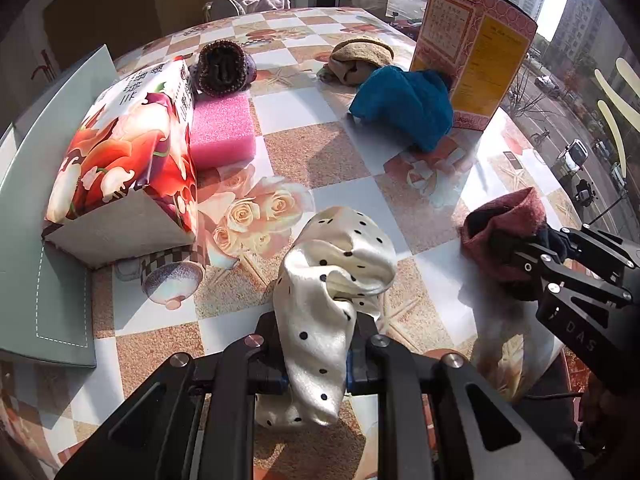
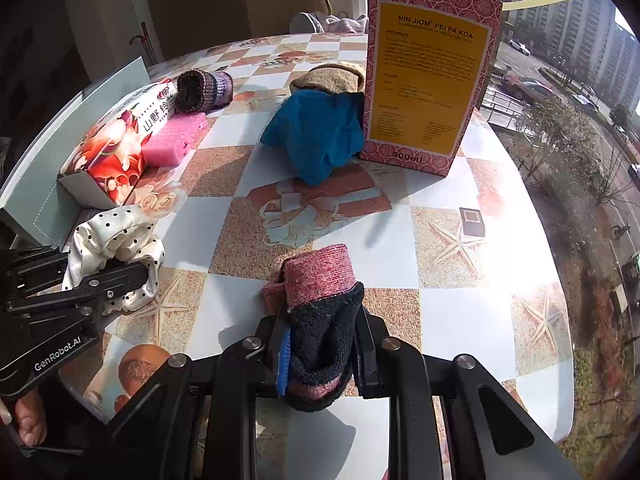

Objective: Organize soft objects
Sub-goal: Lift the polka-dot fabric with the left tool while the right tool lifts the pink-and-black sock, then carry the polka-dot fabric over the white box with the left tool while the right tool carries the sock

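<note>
My left gripper (image 1: 318, 354) is shut on a white satin cloth with black dots (image 1: 332, 280), bunched above the table. My right gripper (image 2: 320, 354) is shut on a pink and dark knitted sock (image 2: 318, 276). In the left wrist view that sock (image 1: 506, 232) and the right gripper (image 1: 516, 256) show at the right. In the right wrist view the dotted cloth (image 2: 116, 240) and the left gripper (image 2: 80, 284) show at the left. A blue cloth (image 1: 404, 106) (image 2: 316, 132), a tan knitted piece (image 1: 362, 56) (image 2: 332, 76), a purple knitted roll (image 1: 224, 66) (image 2: 204, 90) and a pink sponge (image 1: 222, 130) (image 2: 172, 138) lie farther back.
A flowered tissue box (image 1: 124, 160) (image 2: 116, 148) lies at the left on a grey folder (image 1: 44, 184). A tall pink and yellow carton (image 1: 472, 48) (image 2: 428, 76) stands at the back right. The checkered tablecloth (image 1: 320, 152) ends at the window side on the right. A hand (image 2: 24, 420) grips the left handle.
</note>
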A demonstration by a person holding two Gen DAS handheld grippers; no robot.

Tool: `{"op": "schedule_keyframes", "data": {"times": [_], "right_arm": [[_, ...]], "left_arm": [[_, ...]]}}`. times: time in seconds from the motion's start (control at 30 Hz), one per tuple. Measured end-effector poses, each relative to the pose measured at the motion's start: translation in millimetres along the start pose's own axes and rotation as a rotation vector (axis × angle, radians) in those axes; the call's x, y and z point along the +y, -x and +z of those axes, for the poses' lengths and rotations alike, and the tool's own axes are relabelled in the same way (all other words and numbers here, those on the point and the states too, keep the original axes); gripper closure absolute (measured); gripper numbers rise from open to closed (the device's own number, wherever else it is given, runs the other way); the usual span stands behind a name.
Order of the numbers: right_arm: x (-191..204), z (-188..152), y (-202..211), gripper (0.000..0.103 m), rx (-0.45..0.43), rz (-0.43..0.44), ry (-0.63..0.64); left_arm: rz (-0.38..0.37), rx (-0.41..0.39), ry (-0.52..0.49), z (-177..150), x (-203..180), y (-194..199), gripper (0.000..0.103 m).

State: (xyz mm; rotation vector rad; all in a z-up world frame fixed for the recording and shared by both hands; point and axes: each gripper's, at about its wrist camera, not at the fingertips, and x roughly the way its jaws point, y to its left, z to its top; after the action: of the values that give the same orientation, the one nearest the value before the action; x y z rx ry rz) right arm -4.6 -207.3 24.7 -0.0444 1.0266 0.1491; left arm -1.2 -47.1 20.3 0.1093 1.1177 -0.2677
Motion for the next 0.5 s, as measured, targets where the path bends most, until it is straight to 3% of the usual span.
{"op": "schedule_keyframes", "data": {"times": [0.5], "right_arm": [[-7.0,2.5,3.4,0.079,-0.002,0.026,-0.034]], "left_arm": [[0.001,0.013,-0.003,0.3,0.1,-0.5,0.083]]}}
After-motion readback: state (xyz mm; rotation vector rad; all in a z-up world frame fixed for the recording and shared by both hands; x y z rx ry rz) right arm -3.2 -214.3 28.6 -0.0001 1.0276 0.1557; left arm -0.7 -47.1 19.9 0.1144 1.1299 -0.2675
